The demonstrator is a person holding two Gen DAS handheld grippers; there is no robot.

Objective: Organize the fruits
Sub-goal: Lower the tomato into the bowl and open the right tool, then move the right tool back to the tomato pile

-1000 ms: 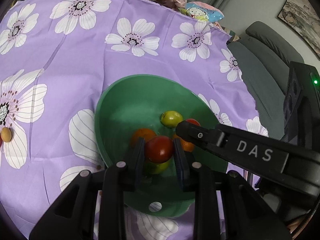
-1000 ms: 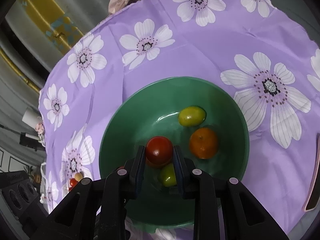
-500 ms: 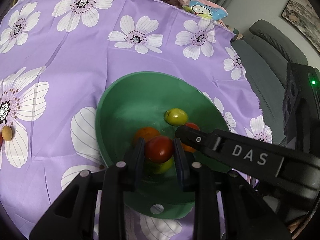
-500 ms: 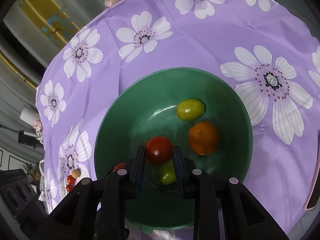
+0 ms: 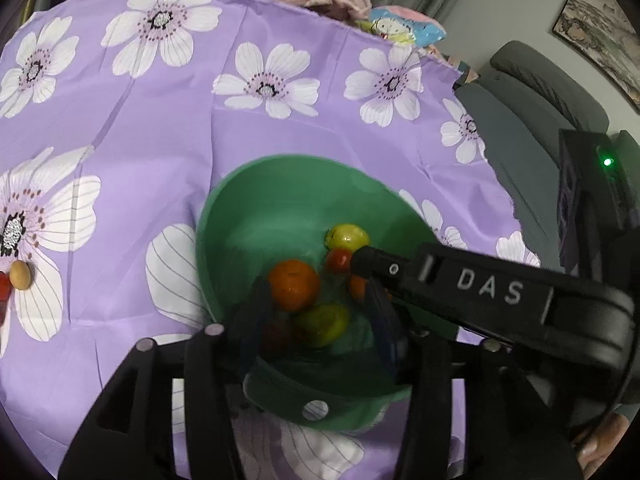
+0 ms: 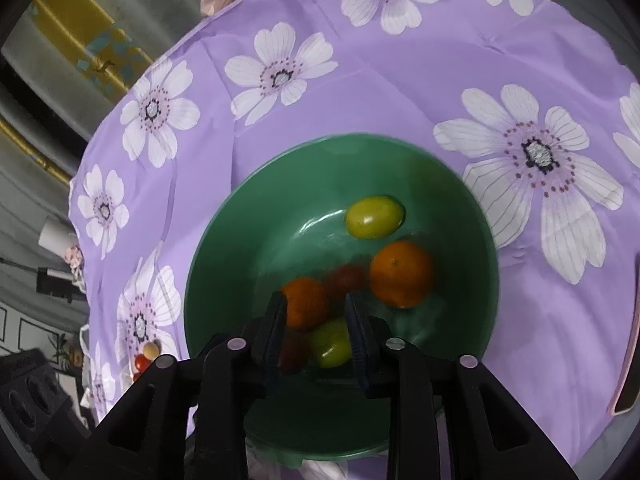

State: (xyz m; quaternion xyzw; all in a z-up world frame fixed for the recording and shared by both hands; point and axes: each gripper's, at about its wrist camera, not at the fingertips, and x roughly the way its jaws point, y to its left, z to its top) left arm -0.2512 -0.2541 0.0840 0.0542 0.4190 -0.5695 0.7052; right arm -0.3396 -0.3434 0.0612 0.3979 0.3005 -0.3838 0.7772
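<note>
Both tools sat over the green bowl (image 6: 224, 240): right tool (image 6: 316, 320) spread wide and empty, left tool (image 5: 316, 312) also parted with nothing gripped, though blur made its exact gap hard to read. Fruit lay directly under and ahead of the tips: oranges, green tomatoes (image 6: 375, 217), small red ones. Remaining loose fruit (image 5: 19, 275) sat on the counter's purple cloth (image 5: 160, 128), far left of the bowl, nearer the left tool, so I'd judge that side takes the next pick.

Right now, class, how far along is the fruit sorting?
Done: several fruits, including an orange, lie in the bowl. In hand: nothing; the left gripper and right gripper are open above it. Left: small fruits on the cloth.
</note>
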